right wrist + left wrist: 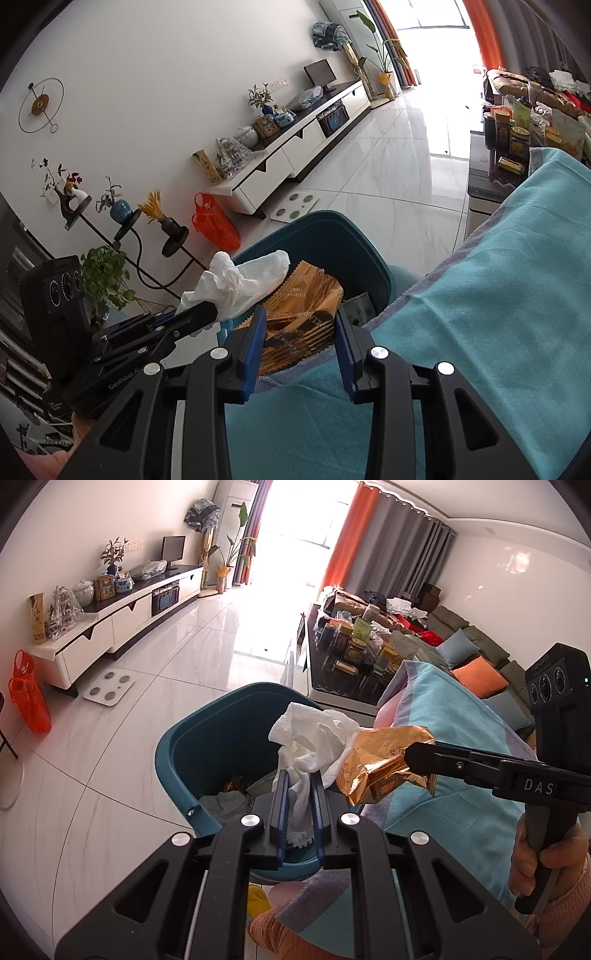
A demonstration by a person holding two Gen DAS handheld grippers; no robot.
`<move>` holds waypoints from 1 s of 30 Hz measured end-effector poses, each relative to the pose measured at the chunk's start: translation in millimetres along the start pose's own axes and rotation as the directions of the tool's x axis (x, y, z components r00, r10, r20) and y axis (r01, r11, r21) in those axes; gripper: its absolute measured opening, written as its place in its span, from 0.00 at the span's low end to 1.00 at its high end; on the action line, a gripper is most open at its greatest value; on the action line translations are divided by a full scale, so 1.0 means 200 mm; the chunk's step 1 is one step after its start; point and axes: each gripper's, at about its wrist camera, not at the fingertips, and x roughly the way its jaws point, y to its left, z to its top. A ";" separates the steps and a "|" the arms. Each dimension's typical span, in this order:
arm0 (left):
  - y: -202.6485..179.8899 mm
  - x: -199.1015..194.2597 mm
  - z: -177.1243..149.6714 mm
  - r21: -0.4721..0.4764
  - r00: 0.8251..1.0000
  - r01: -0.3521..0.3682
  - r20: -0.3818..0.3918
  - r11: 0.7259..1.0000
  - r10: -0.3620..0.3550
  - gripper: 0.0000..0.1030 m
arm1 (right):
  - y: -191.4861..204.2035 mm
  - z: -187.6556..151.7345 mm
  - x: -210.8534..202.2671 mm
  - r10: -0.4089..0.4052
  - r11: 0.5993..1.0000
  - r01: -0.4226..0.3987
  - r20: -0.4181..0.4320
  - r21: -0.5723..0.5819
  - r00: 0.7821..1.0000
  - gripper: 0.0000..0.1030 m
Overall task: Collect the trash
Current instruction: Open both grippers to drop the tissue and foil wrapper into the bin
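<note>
My left gripper [298, 781] is shut on a crumpled white tissue [314, 738] and holds it over the teal trash bin [177, 753]. My right gripper [301, 314] is shut on a gold snack wrapper [303, 306], also over the bin [354, 243]. In the left wrist view the right gripper [421, 760] comes in from the right with the wrapper [380, 764] touching the tissue. In the right wrist view the left gripper [207, 310] comes in from the left with the tissue [240, 280]. Some trash [236, 794] lies in the bin's bottom.
A turquoise blanket [454, 775] covers the surface to the bin's right, also in the right wrist view [498, 295]. A cluttered dark coffee table [354, 653] stands beyond. An orange bag [29, 698], a white scale [109, 686] and a TV cabinet [110, 627] stand left on the tiled floor.
</note>
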 end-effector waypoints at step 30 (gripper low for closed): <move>0.01 0.29 -0.03 -0.034 0.997 -0.026 -0.075 0.999 0.023 0.32 | 0.02 0.03 0.15 -0.061 0.998 0.060 -0.062 -0.016 0.996 0.40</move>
